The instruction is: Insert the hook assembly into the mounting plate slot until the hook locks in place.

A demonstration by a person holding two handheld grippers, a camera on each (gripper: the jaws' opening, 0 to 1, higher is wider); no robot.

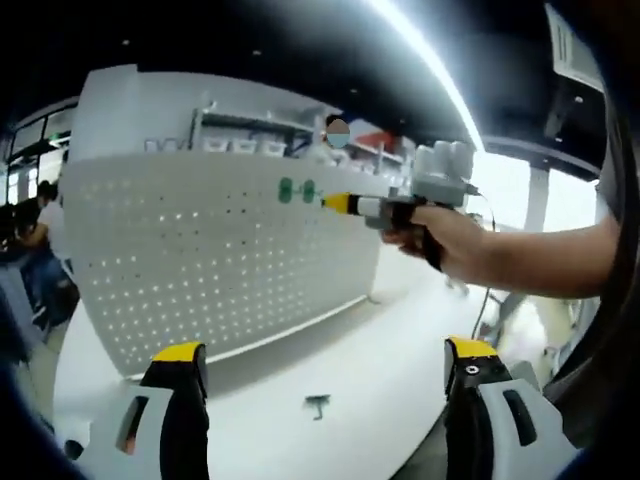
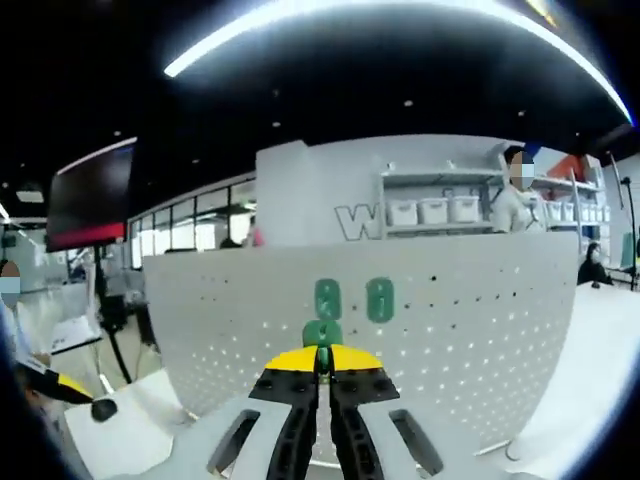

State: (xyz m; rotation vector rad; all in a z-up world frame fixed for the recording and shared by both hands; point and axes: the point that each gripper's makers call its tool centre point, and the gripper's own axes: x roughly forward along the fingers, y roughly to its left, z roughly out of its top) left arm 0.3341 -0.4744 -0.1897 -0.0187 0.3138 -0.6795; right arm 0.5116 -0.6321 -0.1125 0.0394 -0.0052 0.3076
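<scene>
A white pegboard mounting plate [image 1: 200, 260] [image 2: 480, 330] stands upright on the table. Two green hooks [image 1: 296, 190] [image 2: 353, 299] sit side by side on its upper face. In the right gripper view, my right gripper [image 2: 322, 358] is shut on a third green hook [image 2: 322, 334], which it holds just below the left mounted hook, close to the plate. In the left gripper view, a hand holds that right gripper [image 1: 330, 203] with its yellow tip just right of the mounted hooks. My left gripper [image 1: 325, 352] stands wide open over the table with nothing between its jaws.
A small grey-green part [image 1: 318, 404] lies on the white table [image 1: 400, 340] in front of the plate. Shelving with white bins [image 2: 432, 210] stands behind the plate, and people are in the background. A dark screen [image 2: 90, 195] hangs at the left.
</scene>
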